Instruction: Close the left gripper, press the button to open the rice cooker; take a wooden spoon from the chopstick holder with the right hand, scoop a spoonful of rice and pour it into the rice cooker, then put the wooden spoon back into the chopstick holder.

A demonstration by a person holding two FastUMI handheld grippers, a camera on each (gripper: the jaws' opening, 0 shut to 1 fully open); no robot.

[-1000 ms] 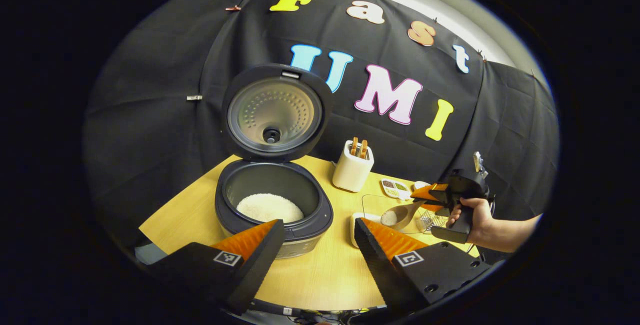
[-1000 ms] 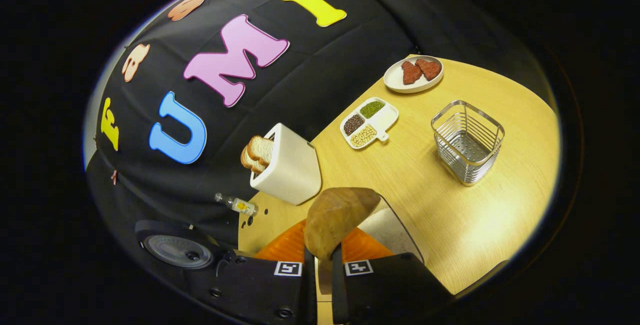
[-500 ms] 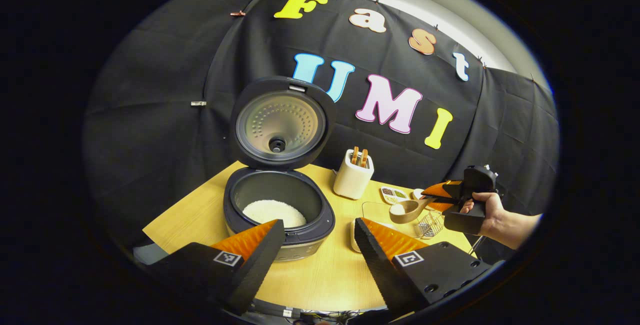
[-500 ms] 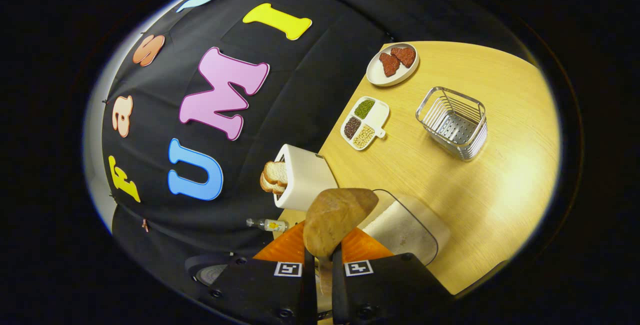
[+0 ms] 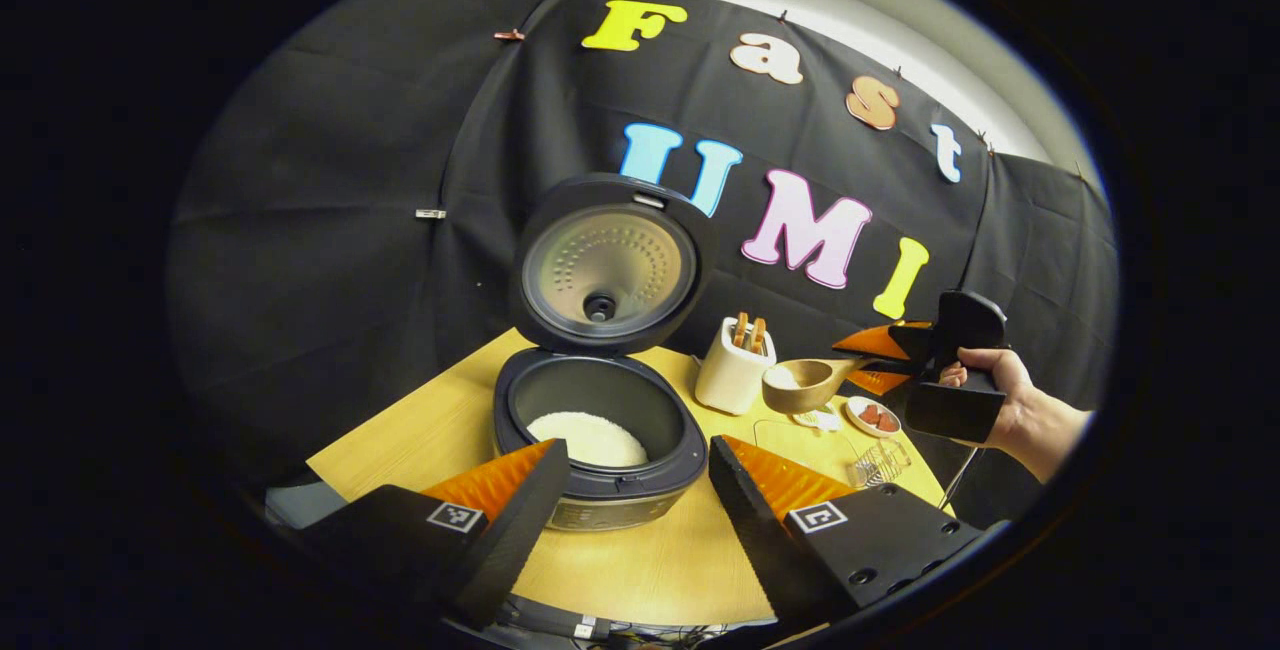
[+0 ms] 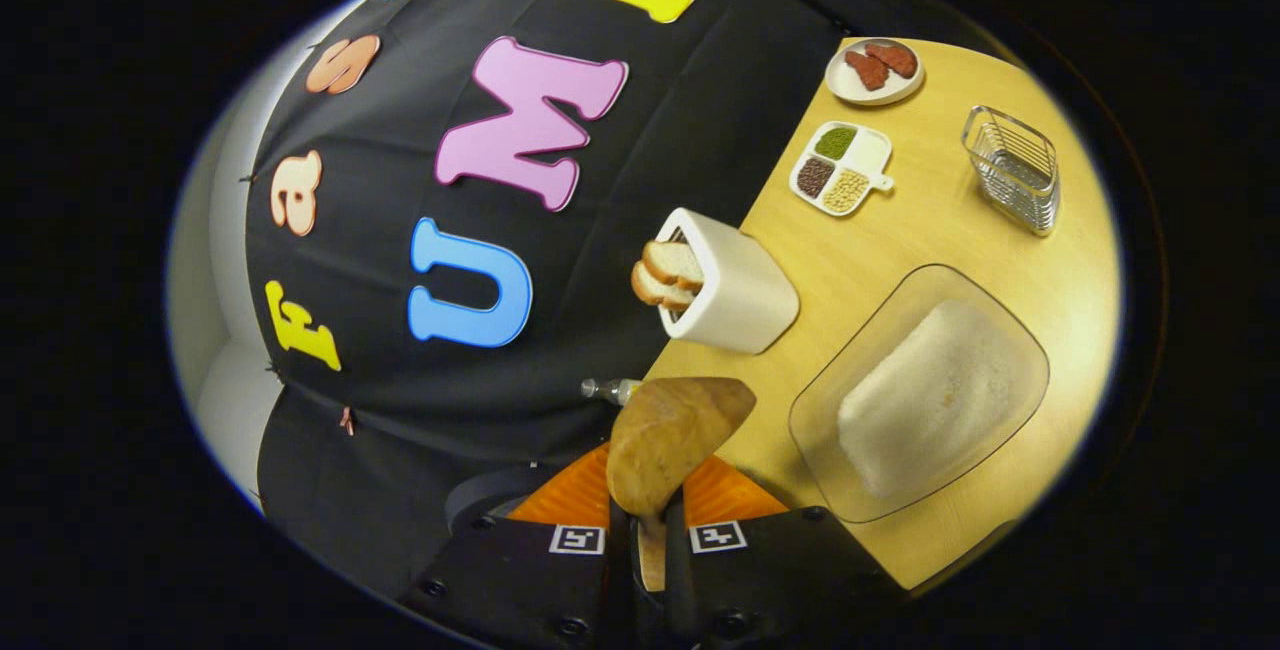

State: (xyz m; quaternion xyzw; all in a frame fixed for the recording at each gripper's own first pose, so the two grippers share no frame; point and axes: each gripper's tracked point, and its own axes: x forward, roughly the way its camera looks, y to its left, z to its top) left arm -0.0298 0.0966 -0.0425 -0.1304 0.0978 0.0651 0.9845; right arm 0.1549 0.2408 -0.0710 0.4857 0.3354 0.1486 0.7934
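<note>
The rice cooker [image 5: 598, 435] stands open on the wooden table [image 5: 440, 435], its lid [image 5: 605, 265] upright and white rice in its pot. In front of it my left gripper [image 5: 640, 475] hovers open and holds nothing. To the right, a hand holds my right gripper [image 5: 893, 358] above the table, shut on the handle of the wooden spoon [image 5: 803, 383]. The spoon's bowl carries some rice and hangs right of the cooker, near the toaster. In the right gripper view the spoon [image 6: 672, 438] shows its rounded back above my right gripper [image 6: 648, 522]. The wire chopstick holder [image 6: 1012, 170] stands far off.
A white toaster [image 6: 735, 295] with bread slices stands by the wall. A glass dish of rice [image 6: 930, 395] lies beside it. A divided tray of beans [image 6: 842, 168] and a plate of meat [image 6: 873, 70] sit beyond. A small bottle [image 6: 608, 390] lies at the table's edge.
My right gripper has lifted the spoon with rice out of the glass dish, up and toward the cooker. My left gripper stayed open and shifted slightly left.
</note>
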